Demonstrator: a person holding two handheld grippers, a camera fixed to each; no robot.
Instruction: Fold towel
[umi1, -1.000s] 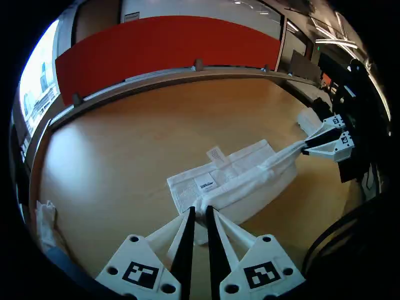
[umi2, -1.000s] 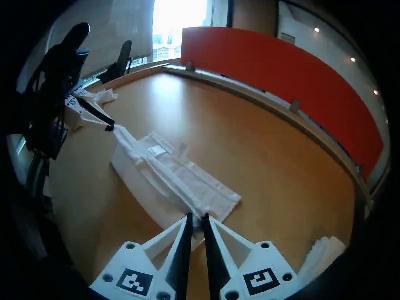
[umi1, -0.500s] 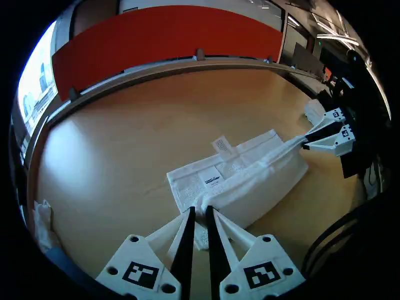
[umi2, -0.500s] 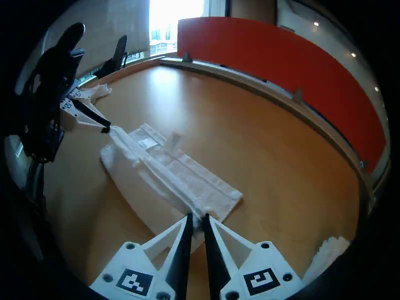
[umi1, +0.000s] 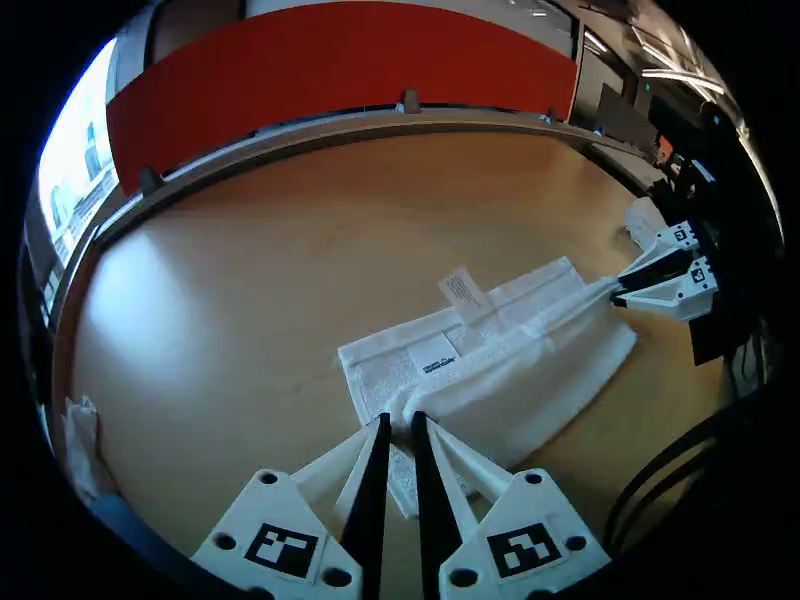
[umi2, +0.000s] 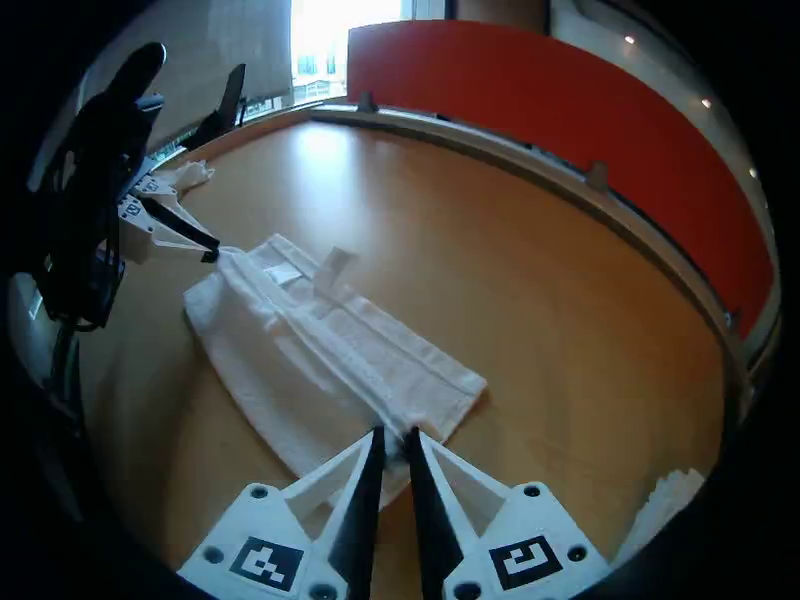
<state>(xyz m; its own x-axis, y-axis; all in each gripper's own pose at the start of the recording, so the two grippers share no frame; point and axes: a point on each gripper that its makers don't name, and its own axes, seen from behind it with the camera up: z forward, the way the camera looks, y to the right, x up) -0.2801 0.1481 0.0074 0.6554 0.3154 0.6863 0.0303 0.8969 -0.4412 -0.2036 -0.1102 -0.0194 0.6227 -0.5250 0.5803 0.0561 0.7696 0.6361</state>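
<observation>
A white towel (umi1: 490, 360) lies partly folded on the wooden table (umi1: 260, 270), with a label tag sticking up near its middle. My left gripper (umi1: 397, 420) is shut on one corner of the towel, held low at the near edge. In the left gripper view the right gripper (umi1: 615, 295) pinches the far corner. In the right gripper view the towel (umi2: 320, 350) stretches away from my right gripper (umi2: 392, 435), which is shut on its near corner. The left gripper (umi2: 212, 250) holds the far corner there.
A red partition (umi1: 330, 70) runs along the table's far rim. Another white cloth (umi1: 80, 440) lies at the table's left edge in the left gripper view. A stack of folded white cloth (umi2: 665, 500) sits at the right in the right gripper view. Office chairs (umi2: 225, 105) stand by the window.
Both grippers have carried the held edge of the towel forward and lower, so the lifted fold now lies flatter and wider over the lower layer. The tag shifted with it.
</observation>
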